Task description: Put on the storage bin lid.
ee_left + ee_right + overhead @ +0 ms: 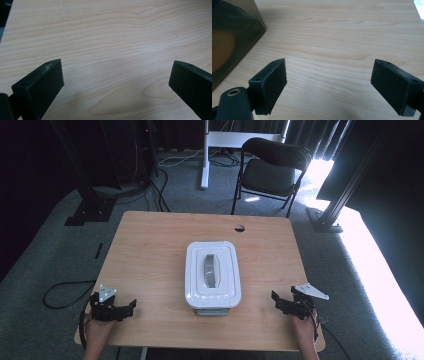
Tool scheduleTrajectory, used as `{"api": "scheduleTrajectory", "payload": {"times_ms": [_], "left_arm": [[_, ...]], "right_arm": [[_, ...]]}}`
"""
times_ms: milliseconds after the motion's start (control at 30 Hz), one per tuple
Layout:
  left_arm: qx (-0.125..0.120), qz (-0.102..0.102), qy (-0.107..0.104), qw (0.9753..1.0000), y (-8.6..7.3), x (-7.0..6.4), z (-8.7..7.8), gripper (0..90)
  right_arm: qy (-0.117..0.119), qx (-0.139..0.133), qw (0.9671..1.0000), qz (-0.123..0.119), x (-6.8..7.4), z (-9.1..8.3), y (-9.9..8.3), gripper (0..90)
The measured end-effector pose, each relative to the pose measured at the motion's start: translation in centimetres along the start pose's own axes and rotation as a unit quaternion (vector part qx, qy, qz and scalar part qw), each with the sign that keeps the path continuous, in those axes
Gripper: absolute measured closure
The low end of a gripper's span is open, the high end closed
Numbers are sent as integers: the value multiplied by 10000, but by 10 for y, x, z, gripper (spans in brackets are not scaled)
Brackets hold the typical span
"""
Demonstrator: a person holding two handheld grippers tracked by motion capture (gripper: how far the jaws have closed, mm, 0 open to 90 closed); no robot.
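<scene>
A white lidded box (213,276) with a grey handle (210,270) on its lid stands in the middle of the wooden table (150,250). My left gripper (132,305) rests near the front left corner, open, with bare wood between its jaws (117,77). My right gripper (276,301) sits near the front right, open, to the right of the box. In the right gripper view a translucent dark wall of the box (234,40) fills the upper left, and the gripper (329,80) holds nothing.
A round cable hole (239,228) lies near the table's far edge. A black folding chair (272,167) stands behind the table. Cables (60,292) lie on the floor at left. Bright light falls on the floor at right.
</scene>
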State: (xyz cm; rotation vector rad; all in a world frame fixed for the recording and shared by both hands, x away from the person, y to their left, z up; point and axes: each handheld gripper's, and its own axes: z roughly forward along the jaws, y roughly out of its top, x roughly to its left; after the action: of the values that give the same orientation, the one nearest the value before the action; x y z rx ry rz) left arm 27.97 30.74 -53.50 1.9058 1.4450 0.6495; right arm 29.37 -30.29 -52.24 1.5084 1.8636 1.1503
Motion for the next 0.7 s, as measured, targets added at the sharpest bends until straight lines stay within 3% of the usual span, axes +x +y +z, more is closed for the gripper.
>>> {"api": "scheduleTrajectory", "payload": {"times_ms": [167,233,400,467,567,700], "left_arm": [[81,-89,90,9999,-5,5,-1,1],[123,-130,196,9996,-7,7,-2,1],[170,-302,307,9989,-11,12,-5,1],[172,-314,383,9986,-12,13,-6,1],[193,-414,553,9974,-14,15,-8,1],[230,-563,790,9950,-17,19,-11,1]], "right_arm": [[-188,18,9998,22,-3,-1,-5,125],[-452,19,9989,78,-6,-3,-8,120],[-700,11,9973,233,-11,-7,-11,120],[-1000,-57,9946,277,-11,-9,-14,120],[-1218,-46,9922,267,-12,-9,-18,120],[-1258,127,9918,201,-15,-5,-23,120]]}}
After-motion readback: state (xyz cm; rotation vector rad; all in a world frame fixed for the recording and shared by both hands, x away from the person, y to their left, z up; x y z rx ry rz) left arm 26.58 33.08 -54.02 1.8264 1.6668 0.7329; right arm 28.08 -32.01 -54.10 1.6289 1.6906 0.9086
